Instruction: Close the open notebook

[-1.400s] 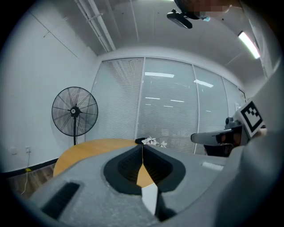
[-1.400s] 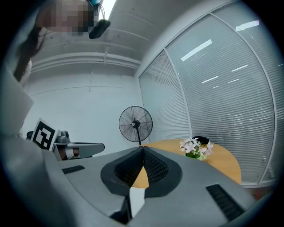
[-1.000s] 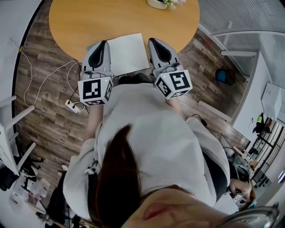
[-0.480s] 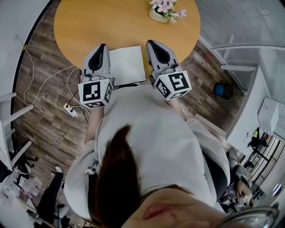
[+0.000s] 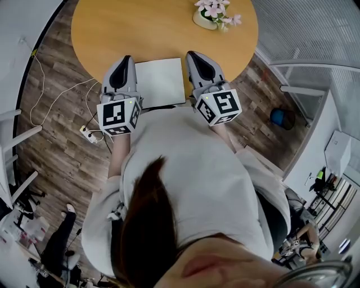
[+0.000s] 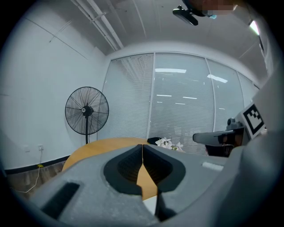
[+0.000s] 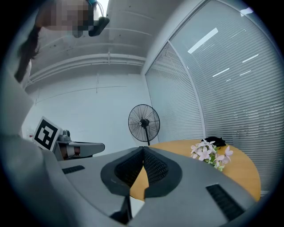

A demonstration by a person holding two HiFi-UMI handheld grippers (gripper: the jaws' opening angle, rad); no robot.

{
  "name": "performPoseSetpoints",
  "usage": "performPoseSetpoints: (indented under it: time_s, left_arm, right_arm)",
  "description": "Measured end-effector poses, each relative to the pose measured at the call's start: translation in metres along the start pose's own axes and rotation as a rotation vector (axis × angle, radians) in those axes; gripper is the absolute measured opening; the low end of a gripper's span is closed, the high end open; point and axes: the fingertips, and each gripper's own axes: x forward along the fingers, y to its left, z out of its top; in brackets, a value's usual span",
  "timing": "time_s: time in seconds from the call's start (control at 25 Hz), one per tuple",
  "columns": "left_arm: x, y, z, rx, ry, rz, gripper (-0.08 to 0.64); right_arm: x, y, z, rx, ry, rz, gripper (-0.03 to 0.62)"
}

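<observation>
**Left tool** [image 6: 142, 150]: jaws pressed together, nothing between them.

**Right tool** [image 7: 143, 153]: likewise closed and empty.

**Position:** one tool just beside each long edge of the notebook [image 5: 160, 81]; contact cannot be told.

**Change over the last second:** slight. Tools and notebook keep their places relative to one another, and the flower pot [image 5: 211, 14] has come fully into the head view.

**Notebook:** one flat white rectangle at the near rim of the round surface [image 5: 112, 28], with no second leaf spread. It is probably already closed.

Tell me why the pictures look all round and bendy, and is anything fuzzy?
Left gripper view: dark round fisheye rim, window blinds bow outward, light streaks reflect on them. Right gripper view: same curved rim, flowers sharp. Head view: the floor edge curves beside the table.
</observation>
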Motion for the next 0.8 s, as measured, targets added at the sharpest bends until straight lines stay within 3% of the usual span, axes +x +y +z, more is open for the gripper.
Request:
performPoseSetpoints:
  time_s: [0.32,0.72,0.76,0.8]
  left_arm:
    - [-0.005,0.007,-0.007,-0.003,0.033,-0.006,0.018]
    - [-0.019,0.021,-0.051,-0.046,0.223,-0.037,0.021]
    - [-0.021,0.023,-0.057,-0.055,0.243,-0.039,0.035]
    - [-0.024,0.025,-0.063,-0.066,0.264,-0.043,0.111]
  right_arm:
    - [0.005,0.006,0.0,-0.003,-0.001,0.011,0.003]
    - [0.005,0.017,-0.013,0.003,0.042,0.027,0.003]
    - [0.005,0.019,-0.015,0.003,0.049,0.03,0.003]
    - [0.005,0.021,-0.017,0.003,0.056,0.033,0.003]
